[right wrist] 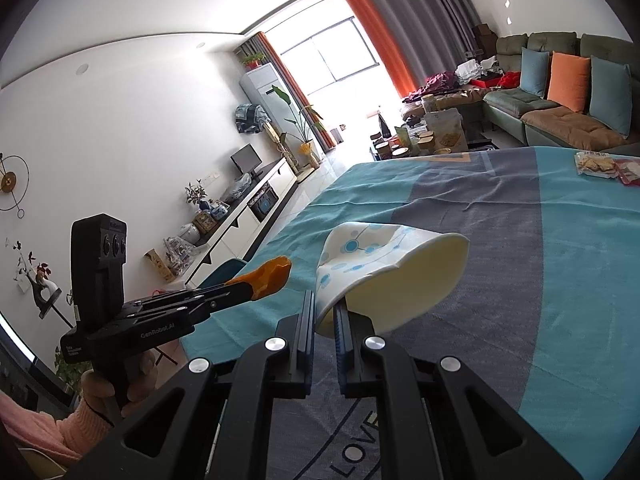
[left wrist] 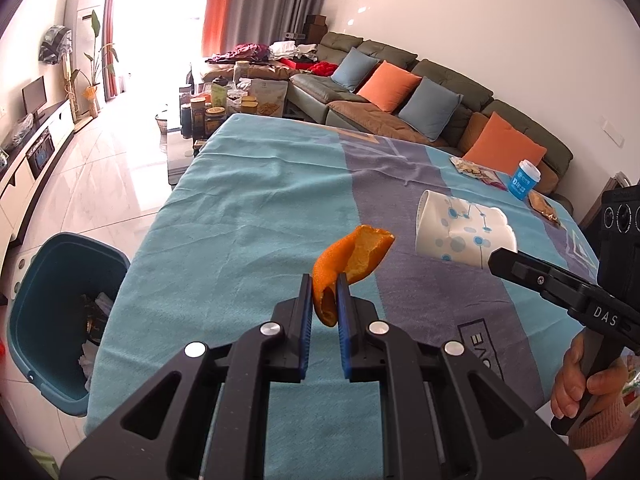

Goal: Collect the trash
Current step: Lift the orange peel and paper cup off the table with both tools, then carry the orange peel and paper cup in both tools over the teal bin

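Note:
My left gripper is shut on a piece of orange peel and holds it above the cloth-covered table. My right gripper is shut on the rim of a crushed white paper cup with blue dots, lifted off the table. The cup also shows in the left wrist view, and the peel in the right wrist view. A teal trash bin with trash inside stands on the floor at the table's left edge.
Snack wrappers and a blue-and-white tub lie at the table's far right. A sofa with cushions runs behind. A cluttered coffee table stands beyond the far end. A white TV cabinet lines the left wall.

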Demonstrator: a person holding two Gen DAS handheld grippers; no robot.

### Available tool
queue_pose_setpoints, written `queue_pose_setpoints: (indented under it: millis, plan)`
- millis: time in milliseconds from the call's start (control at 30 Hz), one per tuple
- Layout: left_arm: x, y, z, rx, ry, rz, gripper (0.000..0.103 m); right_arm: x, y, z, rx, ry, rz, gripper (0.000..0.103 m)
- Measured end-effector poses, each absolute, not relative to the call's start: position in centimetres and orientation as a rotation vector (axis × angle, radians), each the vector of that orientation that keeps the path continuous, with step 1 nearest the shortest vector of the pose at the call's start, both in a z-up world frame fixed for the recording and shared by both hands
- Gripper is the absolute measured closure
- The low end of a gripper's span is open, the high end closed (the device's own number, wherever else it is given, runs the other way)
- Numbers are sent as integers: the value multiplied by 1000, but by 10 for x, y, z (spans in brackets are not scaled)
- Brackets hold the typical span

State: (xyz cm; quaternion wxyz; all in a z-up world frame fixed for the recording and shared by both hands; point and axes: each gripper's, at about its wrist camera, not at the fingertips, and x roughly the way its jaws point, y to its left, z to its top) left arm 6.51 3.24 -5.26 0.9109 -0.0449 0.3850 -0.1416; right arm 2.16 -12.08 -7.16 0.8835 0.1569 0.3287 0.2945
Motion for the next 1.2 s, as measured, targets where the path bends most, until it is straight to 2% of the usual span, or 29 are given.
queue_pose_setpoints:
  millis: [1200]
  plan:
    - [38, 66, -41, -109, 746, -231, 91, 26, -82, -76, 285, 692, 704, 95]
